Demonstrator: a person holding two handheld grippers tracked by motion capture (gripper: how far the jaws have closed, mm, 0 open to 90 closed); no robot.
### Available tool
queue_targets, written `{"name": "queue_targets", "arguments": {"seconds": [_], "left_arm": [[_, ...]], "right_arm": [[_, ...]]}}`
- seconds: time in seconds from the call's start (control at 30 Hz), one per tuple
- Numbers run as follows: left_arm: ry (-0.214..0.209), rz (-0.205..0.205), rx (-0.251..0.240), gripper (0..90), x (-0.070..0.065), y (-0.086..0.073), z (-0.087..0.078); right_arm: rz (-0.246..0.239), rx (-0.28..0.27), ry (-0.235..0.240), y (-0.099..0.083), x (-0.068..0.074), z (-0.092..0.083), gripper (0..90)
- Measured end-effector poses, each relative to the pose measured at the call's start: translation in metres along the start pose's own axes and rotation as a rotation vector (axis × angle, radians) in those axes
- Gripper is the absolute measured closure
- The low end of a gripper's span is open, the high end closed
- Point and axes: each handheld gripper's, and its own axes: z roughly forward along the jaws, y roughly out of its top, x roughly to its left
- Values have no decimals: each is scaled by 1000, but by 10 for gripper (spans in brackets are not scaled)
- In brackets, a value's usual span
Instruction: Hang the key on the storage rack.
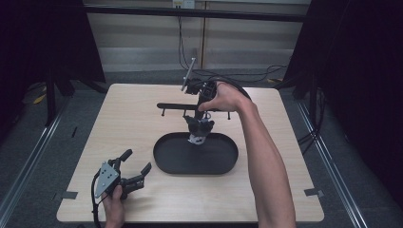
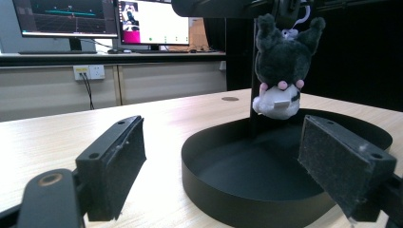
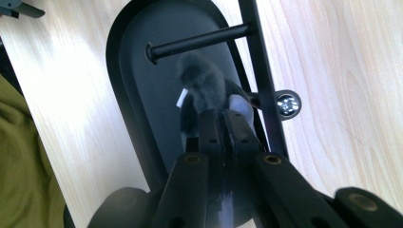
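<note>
Pinching the plush toy point(image 1: 198, 127) from above, the right claw point(image 1: 199, 118) holds it hanging over the far end of the black tray point(image 1: 223, 166), beside the stand's crossbar point(image 1: 178, 106), seemingly to hook it there. Left claw point(image 1: 135, 167) rests spread on the counter point(image 1: 119, 123), near left, clear of the work.

Fuzzy grey plush toy point(image 2: 280, 61) – matt black tray point(image 1: 164, 164) – on a pale wood-grain table point(image 1: 123, 123).
</note>
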Motion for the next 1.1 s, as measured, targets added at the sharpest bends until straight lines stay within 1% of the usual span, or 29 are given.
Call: {"name": "queue_targets", "arguments": {"seconds": [0.17,0.2,0.3,0.37,0.43,0.57,0.6,0.63,0.67,0.73,0.77,0.8,0.83,0.9,0.97,1.0,1.03,1.07,1.1], "left_arm": [[0,0,0,155,0,0,0],[0,0,0,155,0,0,0],[-1,-4,-1,155,0,0,0],[-2,-4,0,155,0,0,0],[-2,-3,-1,156,0,0,0],[-2,-4,-1,156,0,0,0],[-2,-3,0,155,0,0,0],[-2,-3,0,155,0,0,0],[-2,-4,0,155,0,0,0],[-2,-3,0,155,0,0,0],[-2,-3,0,155,0,0,0],[-3,-2,0,155,0,0,0],[-3,-2,0,155,0,0,0],[-3,-2,0,155,0,0,0],[-2,1,1,155,0,0,0],[-2,1,1,155,0,0,0],[-2,1,1,155,0,0,0],[-2,1,1,155,0,0,0],[-2,1,1,155,0,0,0]], "right_arm": [[1,-3,-5,0,1,0,870],[7,-9,2,1,1,0,869],[10,-18,4,1,1,-1,869],[9,-15,7,1,1,0,870],[10,-29,6,2,2,0,865],[8,-33,4,2,2,-1,835],[10,-46,4,2,3,0,815],[13,-37,10,2,2,0,800],[17,-43,18,2,3,1,781],[15,-52,11,1,3,1,776],[20,-70,16,0,4,2,761],[22,-75,20,0,4,1,750],[16,-84,22,0,5,1,747],[16,-81,18,0,8,-1,716],[7,-96,14,-1,10,-3,691],[11,-96,14,-1,11,-5,678],[6,-110,18,-2,12,-6,671],[12,-109,17,-3,14,-7,656],[9,-113,10,-4,15,-7,636]]}}
